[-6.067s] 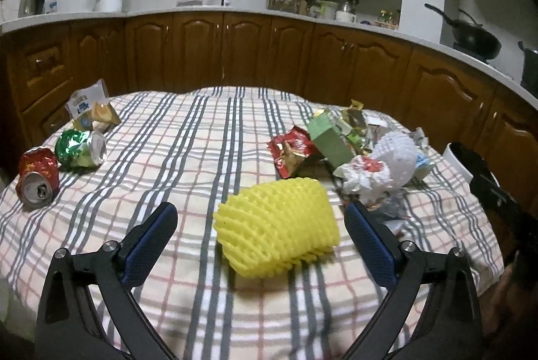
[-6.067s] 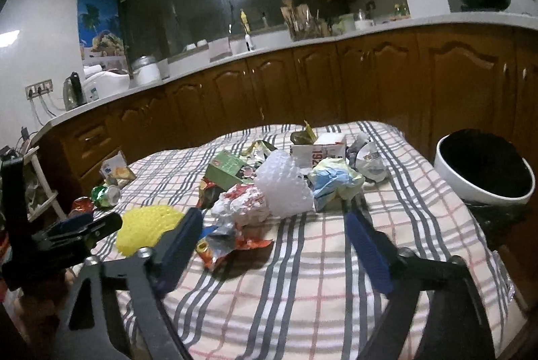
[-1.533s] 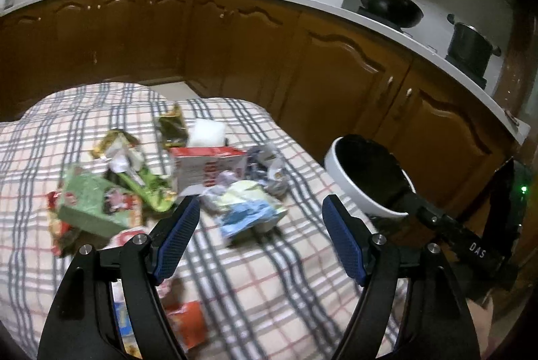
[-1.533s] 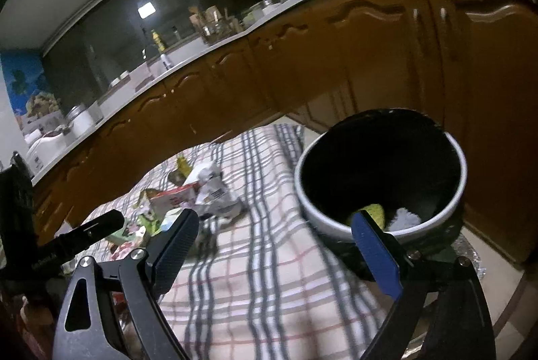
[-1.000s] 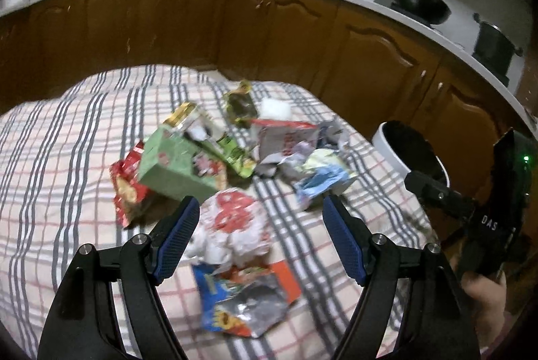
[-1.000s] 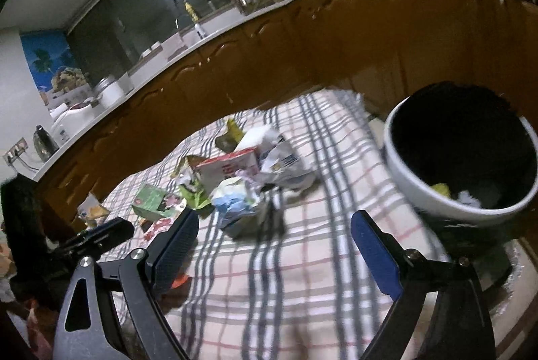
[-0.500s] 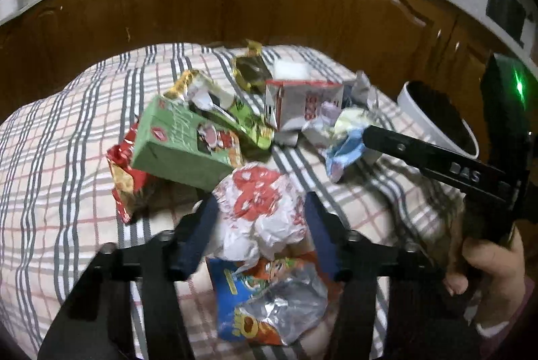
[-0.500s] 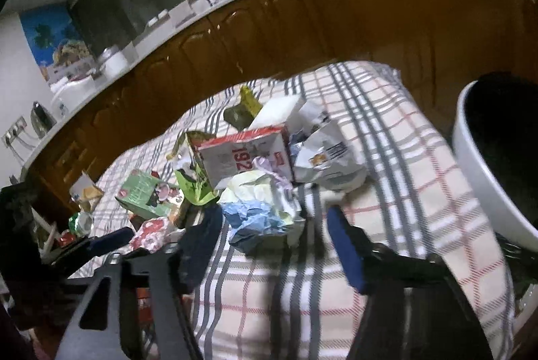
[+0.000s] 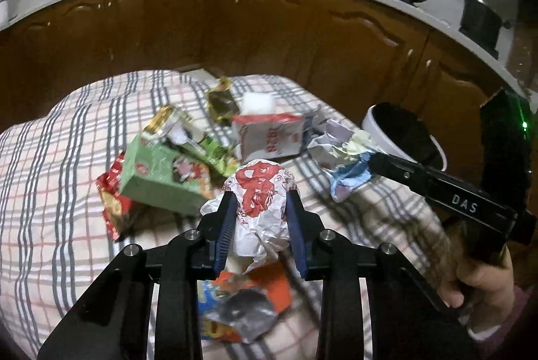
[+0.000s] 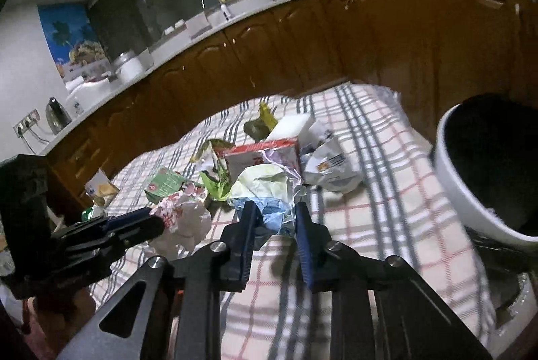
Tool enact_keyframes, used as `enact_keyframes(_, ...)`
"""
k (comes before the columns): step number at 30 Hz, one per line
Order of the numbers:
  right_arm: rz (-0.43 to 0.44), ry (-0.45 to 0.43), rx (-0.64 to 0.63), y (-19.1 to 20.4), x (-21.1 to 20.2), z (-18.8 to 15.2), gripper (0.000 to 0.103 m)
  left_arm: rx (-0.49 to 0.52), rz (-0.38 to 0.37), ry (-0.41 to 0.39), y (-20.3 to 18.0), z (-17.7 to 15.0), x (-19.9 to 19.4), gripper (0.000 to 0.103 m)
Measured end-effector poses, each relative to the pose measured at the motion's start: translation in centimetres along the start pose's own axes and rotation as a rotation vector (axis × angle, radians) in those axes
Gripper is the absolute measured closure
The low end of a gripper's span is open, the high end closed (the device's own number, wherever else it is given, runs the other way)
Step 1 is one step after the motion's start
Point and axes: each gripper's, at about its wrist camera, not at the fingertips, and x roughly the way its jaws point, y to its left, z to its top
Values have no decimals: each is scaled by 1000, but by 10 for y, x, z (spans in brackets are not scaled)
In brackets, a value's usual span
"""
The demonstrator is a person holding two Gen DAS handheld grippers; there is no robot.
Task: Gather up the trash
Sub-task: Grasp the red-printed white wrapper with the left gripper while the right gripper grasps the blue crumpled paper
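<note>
Left wrist: left gripper (image 9: 259,196) has closed on wrapper (image 9: 260,191) (red-printed).

Both claws (image 9: 260,196) (image 10: 274,208) clamped, tilted downward.

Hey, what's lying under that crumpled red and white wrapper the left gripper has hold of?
Below the red and white wrapper, pinched in the left gripper, an orange and blue snack bag lies on the checked tablecloth. The bag's far end is covered by the wrapper.

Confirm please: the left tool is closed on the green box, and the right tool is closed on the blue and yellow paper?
Not the green box. The left wrist view shows the left tool closed on the white and red crumpled wrapper. The right tool does grip the blue and yellow paper.
</note>
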Motion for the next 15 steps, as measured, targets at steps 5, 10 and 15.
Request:
enact_keyframes(5,-39,-47,31,-17,-30,2,80,11,-37,-4,-15,6,3,74)
enact_keyframes(10,-73,-79,55,-35,-53,2,80,8,-84,4,-28,10,8,74)
enact_keyframes(15,-96,-91,81,-50,-66,-1,80,7,-123,14,-44,15,17,74)
